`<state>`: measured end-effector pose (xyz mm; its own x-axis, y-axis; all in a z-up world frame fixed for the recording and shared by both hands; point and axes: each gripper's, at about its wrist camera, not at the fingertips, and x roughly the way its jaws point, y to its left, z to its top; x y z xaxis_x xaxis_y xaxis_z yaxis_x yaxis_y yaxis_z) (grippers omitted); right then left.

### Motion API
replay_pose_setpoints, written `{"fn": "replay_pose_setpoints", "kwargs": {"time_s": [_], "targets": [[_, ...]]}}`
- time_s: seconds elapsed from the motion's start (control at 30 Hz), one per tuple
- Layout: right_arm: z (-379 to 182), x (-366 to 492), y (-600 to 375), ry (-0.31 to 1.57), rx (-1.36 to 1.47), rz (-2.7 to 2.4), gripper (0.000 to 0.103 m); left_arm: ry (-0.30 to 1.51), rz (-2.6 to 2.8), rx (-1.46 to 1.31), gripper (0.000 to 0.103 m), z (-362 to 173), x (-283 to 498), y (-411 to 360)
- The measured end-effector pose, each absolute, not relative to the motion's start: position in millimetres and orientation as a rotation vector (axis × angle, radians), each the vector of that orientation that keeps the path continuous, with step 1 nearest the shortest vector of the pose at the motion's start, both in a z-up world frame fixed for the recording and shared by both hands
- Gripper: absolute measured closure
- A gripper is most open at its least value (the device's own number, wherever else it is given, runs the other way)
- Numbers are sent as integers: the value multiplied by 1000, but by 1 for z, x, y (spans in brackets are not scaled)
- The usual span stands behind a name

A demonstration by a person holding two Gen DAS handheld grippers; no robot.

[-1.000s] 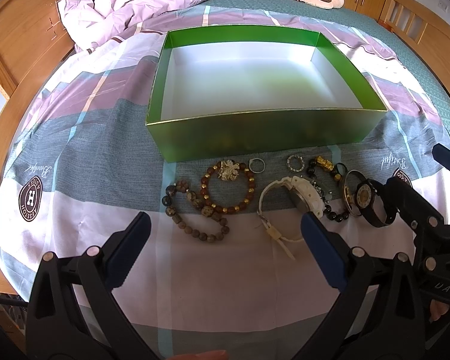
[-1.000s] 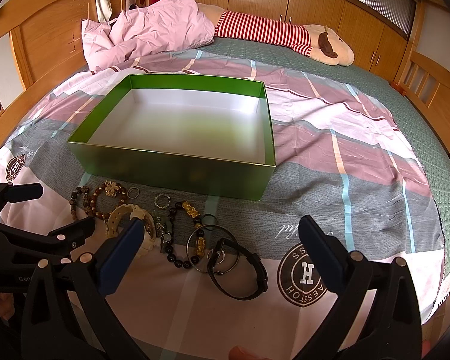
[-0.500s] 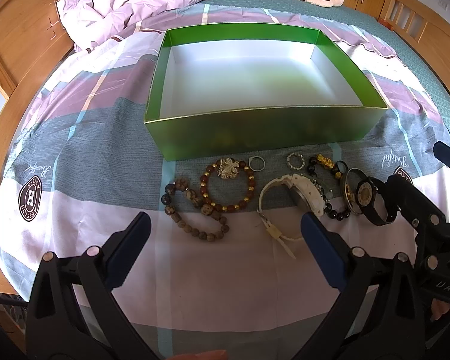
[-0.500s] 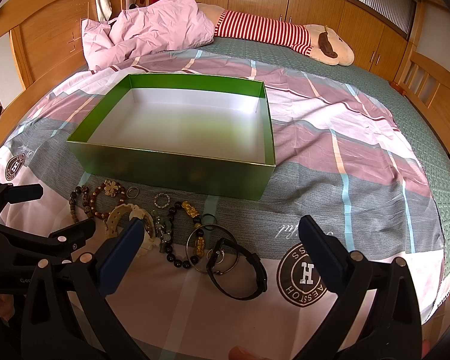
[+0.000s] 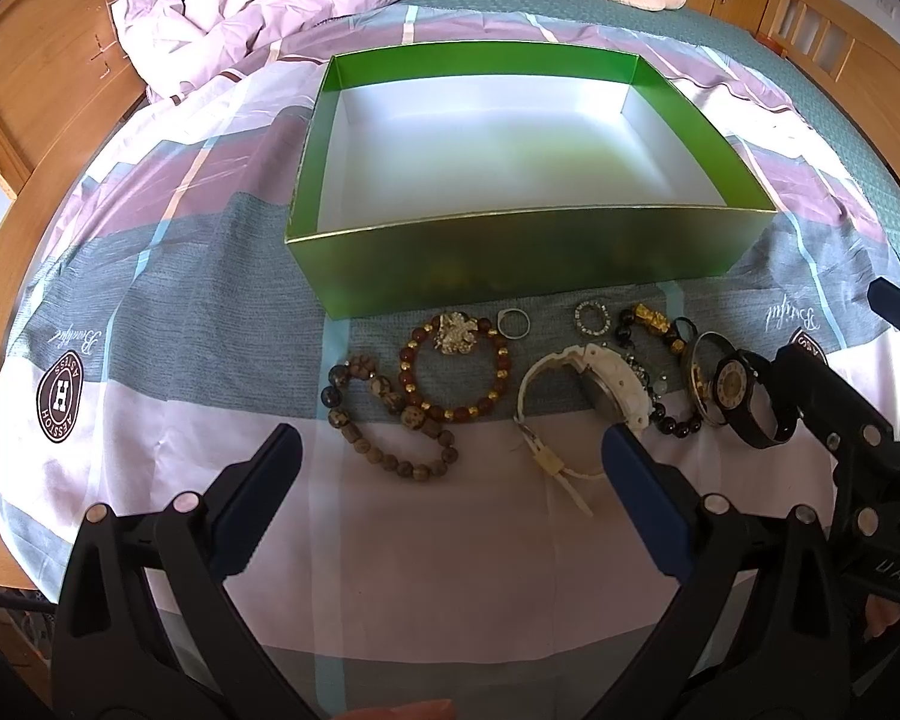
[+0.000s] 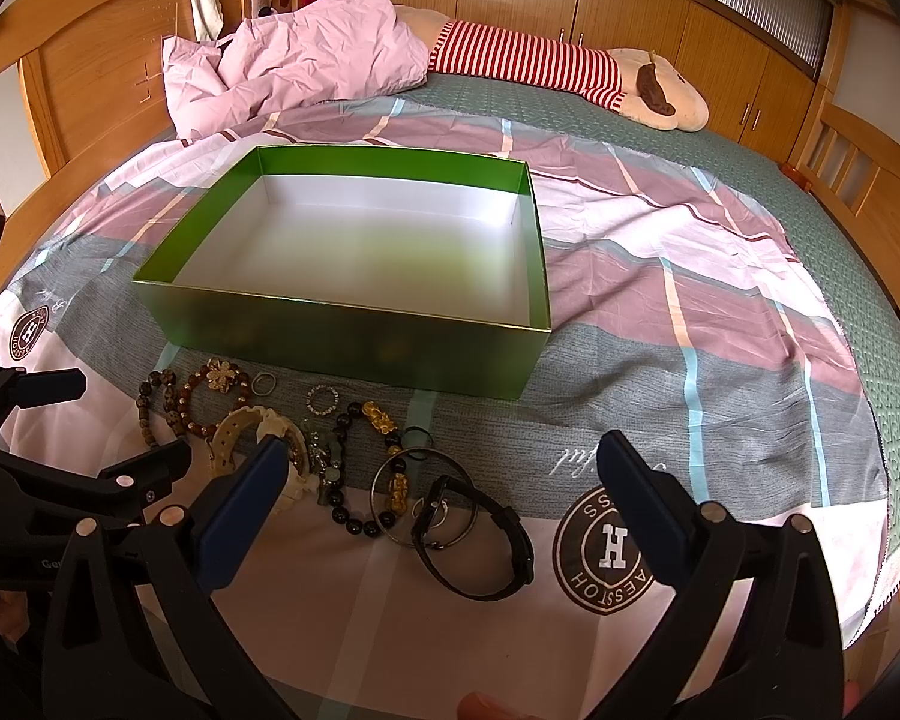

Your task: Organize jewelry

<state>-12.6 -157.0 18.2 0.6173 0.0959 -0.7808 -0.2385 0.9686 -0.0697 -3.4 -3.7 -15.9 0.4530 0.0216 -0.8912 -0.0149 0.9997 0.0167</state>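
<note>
Left gripper (image 5: 450,468) gapes above bracelets (image 5: 453,369) before green box (image 5: 528,258).

The box (image 5: 528,264) sat mid-frame on the bed (image 5: 210,312); jewelry (image 5: 510,384) lay in a row below it (nothing inside).

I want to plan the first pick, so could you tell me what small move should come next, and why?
Probably lower the open right claw onto the black watch. It lies nearest that claw at the row's right end, the green box holds nothing, and neither claw holds anything.
</note>
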Motion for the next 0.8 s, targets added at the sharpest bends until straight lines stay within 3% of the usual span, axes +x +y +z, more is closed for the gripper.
{"fn": "replay_pose_setpoints", "kwargs": {"time_s": [0.8], "targets": [[11,-2,-173,912,-244,76,3,1154,106,36,4,-19,5,17]]}}
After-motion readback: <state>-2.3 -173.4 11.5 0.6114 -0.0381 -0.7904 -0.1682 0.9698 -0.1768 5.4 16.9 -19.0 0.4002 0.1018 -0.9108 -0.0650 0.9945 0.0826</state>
